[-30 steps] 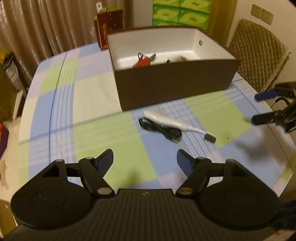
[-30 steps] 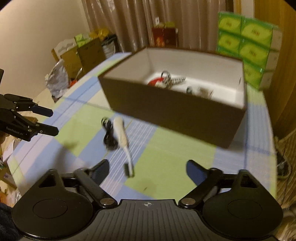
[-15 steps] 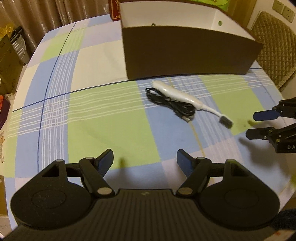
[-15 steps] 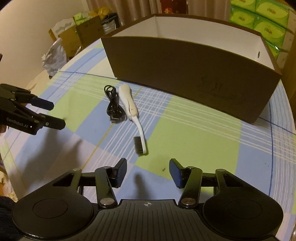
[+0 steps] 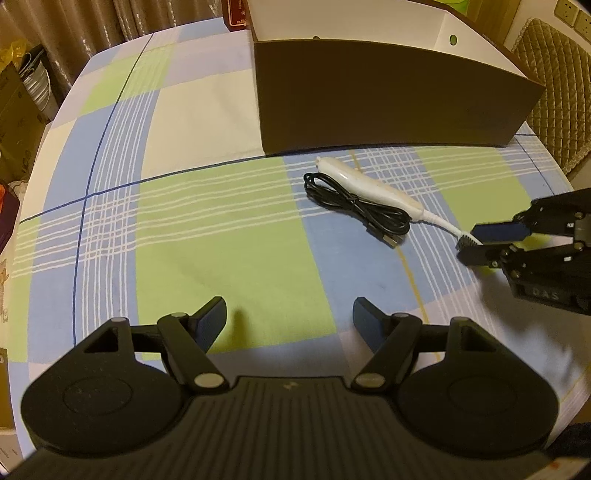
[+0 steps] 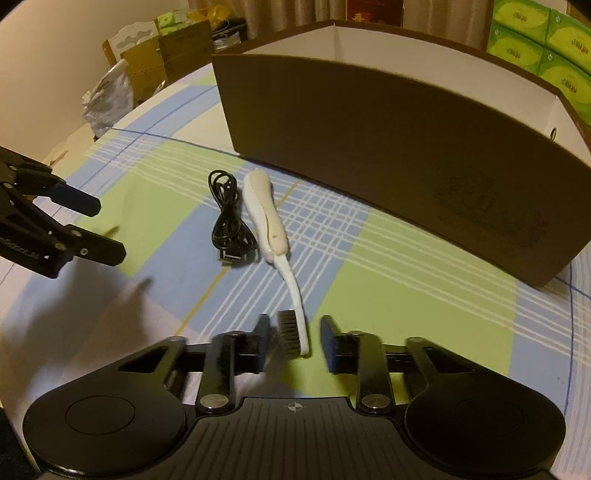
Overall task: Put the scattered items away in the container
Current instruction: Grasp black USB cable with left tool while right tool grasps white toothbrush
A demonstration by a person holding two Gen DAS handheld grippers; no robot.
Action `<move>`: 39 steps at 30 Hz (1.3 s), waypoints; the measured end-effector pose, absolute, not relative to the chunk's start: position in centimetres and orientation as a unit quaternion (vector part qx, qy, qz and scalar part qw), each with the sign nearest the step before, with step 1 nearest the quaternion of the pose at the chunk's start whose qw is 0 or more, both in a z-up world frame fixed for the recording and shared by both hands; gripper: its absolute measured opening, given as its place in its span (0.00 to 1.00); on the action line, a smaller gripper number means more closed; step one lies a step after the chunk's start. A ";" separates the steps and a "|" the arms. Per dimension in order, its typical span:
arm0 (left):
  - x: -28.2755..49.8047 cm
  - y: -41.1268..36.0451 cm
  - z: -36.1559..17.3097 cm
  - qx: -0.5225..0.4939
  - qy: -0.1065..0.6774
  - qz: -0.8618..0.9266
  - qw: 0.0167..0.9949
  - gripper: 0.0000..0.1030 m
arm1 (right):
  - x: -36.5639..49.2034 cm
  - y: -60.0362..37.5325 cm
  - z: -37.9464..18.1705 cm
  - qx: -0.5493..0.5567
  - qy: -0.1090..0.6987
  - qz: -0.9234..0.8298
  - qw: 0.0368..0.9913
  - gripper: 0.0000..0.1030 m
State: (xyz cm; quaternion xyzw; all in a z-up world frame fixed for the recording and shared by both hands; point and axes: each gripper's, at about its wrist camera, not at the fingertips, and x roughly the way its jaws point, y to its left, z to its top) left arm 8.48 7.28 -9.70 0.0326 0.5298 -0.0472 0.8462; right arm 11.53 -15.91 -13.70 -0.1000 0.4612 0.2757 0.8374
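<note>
Closing around the dark bristle head of a white plastic long-handled brush (image 6: pixel 275 236), the right gripper (image 6: pixel 293 345) has its jaws coming together with the brush head between them; its pads are not yet seen pressing. The brush's long axis runs away from that gripper, handle end far, toward the brown cardboard box with a white interior (image 6: pixel 388 147). A coiled black USB cable (image 6: pixel 229 225) lies just left of the handle, close alongside it. The left gripper (image 5: pixel 290 325) hangs farther to the left, jaws apart and empty, well clear of both items, so the right is the nearer hand. Everything rests on a blue, green and cream checked tablecloth (image 5: pixel 221 240). Beyond stand curtains (image 5: pixel 92 26), green tissue packs (image 6: pixel 535 40) and a quilted chair (image 5: pixel 554 103).
</note>
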 end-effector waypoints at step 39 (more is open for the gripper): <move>16.1 1.5 -13.0 0.002 0.517 -0.084 0.852 0.30 | 5.1 -28.1 -12.0 -0.016 0.507 0.091 0.857 0.12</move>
